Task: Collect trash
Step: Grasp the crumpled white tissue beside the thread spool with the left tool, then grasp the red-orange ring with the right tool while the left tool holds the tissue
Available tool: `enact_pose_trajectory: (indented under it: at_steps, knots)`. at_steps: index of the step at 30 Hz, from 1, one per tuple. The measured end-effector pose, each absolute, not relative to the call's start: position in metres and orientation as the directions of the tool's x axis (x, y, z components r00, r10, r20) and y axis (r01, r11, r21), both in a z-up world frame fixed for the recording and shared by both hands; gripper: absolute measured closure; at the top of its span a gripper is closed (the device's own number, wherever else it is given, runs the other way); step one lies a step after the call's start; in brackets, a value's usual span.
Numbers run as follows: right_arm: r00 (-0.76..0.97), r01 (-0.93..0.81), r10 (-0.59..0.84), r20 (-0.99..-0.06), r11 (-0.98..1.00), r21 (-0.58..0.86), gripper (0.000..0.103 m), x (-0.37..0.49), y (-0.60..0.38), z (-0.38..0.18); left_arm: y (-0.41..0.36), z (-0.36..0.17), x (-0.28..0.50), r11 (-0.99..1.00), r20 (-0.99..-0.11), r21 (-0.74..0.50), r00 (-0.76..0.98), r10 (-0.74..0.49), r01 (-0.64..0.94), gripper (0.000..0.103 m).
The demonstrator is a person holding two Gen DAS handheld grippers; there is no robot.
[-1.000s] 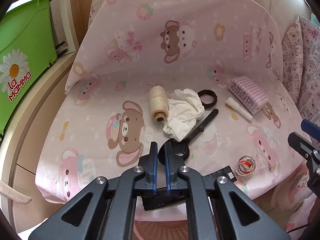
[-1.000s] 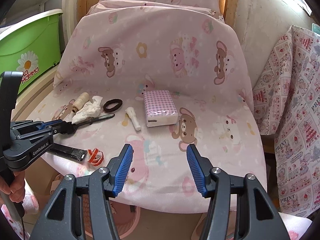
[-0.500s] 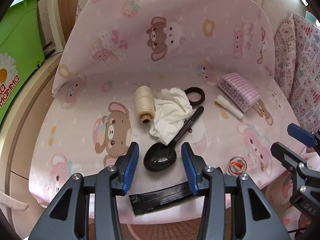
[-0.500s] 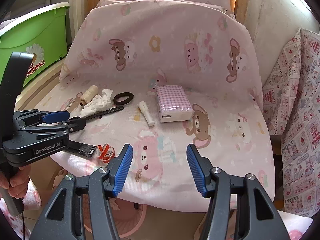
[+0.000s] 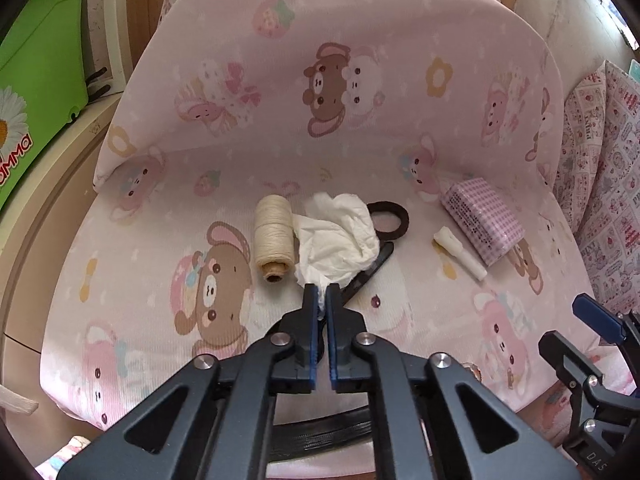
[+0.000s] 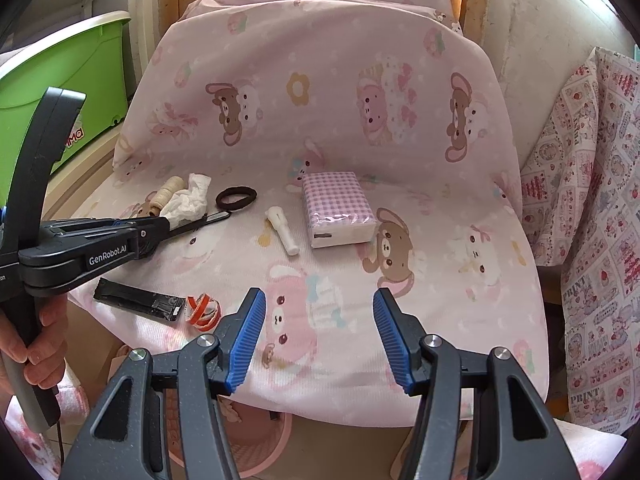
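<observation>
"GenRobot.AI" is showing in white on the side of the left hand-held gripper (image 6: 166,224), and "MMa" in red is reading on the green plastic bin (image 5: 36,80). The left hand-held gripper (image 5: 321,300) is pinching the near corner of the crumpled tissue (image 5: 338,240), a soft, creased white wad lying on the pink bear-print chair cover (image 5: 160,280), touching a cream thread spool (image 5: 273,240) and partly covering a black plastic spoon (image 5: 372,268). The right hand-held gripper (image 6: 320,340) is hovering with its ribbed blue pads spread apart. A flat black wrapper (image 6: 138,294) is lying near the seat's front edge.
</observation>
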State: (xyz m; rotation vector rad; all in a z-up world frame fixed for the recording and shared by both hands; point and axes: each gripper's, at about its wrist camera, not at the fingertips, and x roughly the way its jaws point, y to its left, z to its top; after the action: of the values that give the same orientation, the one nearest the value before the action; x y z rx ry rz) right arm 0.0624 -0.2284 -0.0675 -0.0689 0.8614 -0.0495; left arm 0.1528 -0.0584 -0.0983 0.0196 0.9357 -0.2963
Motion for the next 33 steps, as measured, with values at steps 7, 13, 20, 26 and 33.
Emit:
enact_pose_trajectory:
  at_steps: [7,13,20,26,33]
  knots:
    - [0.655,-0.002,-0.065,-0.753,0.996,-0.088,0.045,0.059,-0.223,-0.070,-0.040,-0.074,0.141,0.951,-0.736,-0.189,0.605,-0.303,0.247,0.100]
    - [0.647,-0.050,0.065,-0.759,0.998,0.044,0.045,0.059,-0.219,-0.071,-0.031,-0.051,0.123,0.923,-0.699,-0.242,0.607,-0.379,0.298,0.100]
    - [0.598,-0.064,0.183,-0.780,0.981,0.181,0.045,0.070,-0.207,-0.089,-0.017,-0.042,0.105,0.973,-0.682,-0.129,0.695,-0.228,0.193,0.100]
    - [0.556,-0.078,0.210,-0.804,0.976,0.201,0.062,0.077,-0.197,-0.100,-0.005,-0.046,0.102,0.962,-0.722,-0.216,0.636,-0.273,0.168,0.100]
    - [0.558,-0.056,0.230,-0.797,0.969,0.241,0.094,0.077,-0.201,-0.103,-0.013,-0.042,0.094,0.964,-0.706,-0.185,0.657,-0.264,0.189,0.100]
